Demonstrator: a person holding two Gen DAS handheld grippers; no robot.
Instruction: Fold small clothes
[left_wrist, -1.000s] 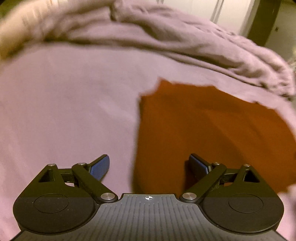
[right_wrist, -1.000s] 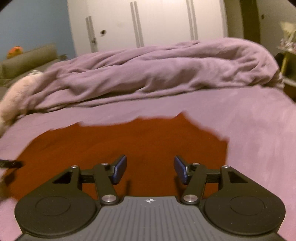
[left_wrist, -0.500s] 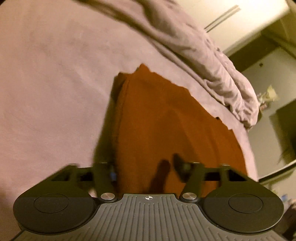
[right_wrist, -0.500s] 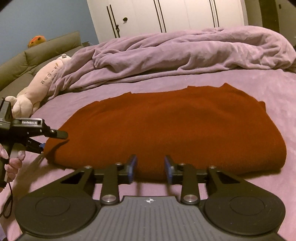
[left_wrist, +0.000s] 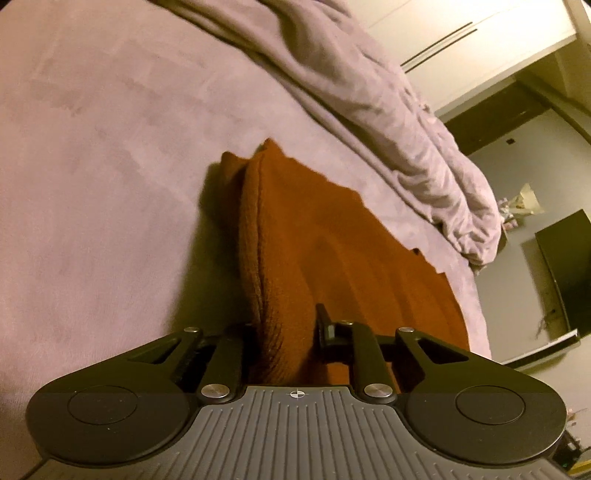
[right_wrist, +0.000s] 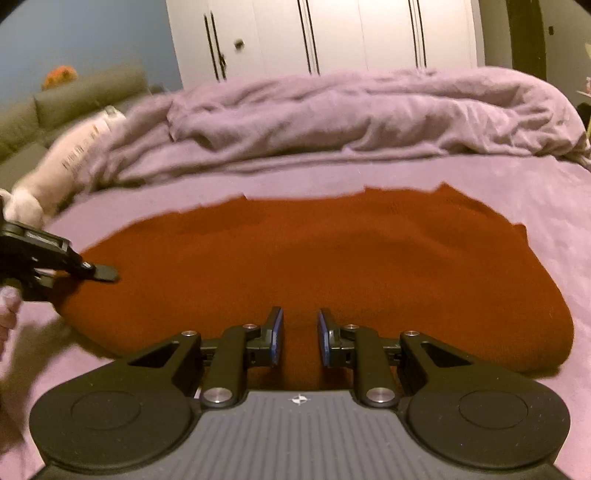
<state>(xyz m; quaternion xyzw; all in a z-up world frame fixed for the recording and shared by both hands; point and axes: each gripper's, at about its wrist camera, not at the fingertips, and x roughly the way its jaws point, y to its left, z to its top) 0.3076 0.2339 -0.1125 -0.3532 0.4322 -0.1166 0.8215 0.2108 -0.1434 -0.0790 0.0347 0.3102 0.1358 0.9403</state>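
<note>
Nearest, the left gripper pinches a thick fold at the end of the rust-red sweater, which lies flat across the purple bed. The right gripper hovers at the near hem, jaws narrowly parted, holding nothing. A fold seems about to start; next, the right must clamp its edge. Beyond lie a rumpled duvet, a stuffed toy and white wardrobe doors, none obstructing.

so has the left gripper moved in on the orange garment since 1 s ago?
Yes. The left gripper went from hovering open above the bedsheet to straddling the orange garment at its folded edge, which now bunches between its fingers.
</note>
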